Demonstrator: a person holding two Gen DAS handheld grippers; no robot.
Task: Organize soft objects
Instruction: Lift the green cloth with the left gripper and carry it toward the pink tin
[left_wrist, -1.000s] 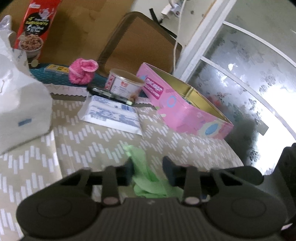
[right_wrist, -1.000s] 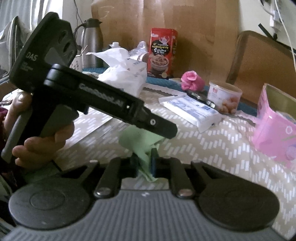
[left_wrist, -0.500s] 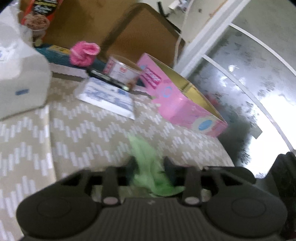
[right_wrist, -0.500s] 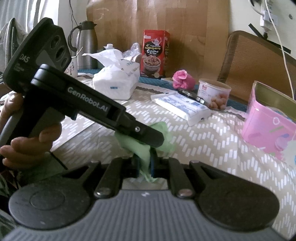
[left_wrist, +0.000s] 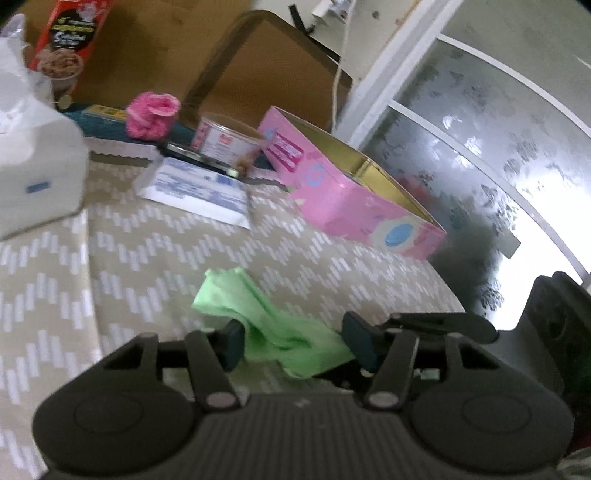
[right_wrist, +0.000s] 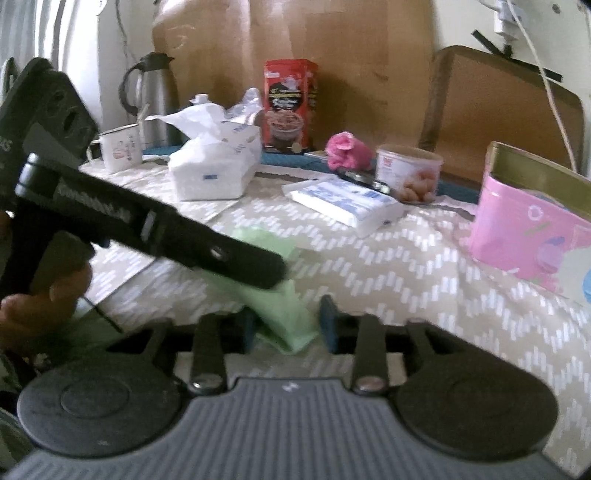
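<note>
Now both tools are letting go: the left gripper (left_wrist: 293, 341) and right gripper (right_wrist: 290, 326) are opening around the green cloth (left_wrist: 258, 314), its length running ahead-left from the left fingertips, equally near both.

Soft daylight, window (left_wrist: 480, 122) glare (right side), motion blur, fisheye-bent edges.

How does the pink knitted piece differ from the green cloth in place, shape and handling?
The pink knitted piece lies far back beside the nut can; the green cloth lies near the front edge. The pink one is bunched into a ball; the green one is flattened and folded. Nothing is at the pink one; the green one sits between both grippers' opening jaws. Both are soft fabric.
</note>
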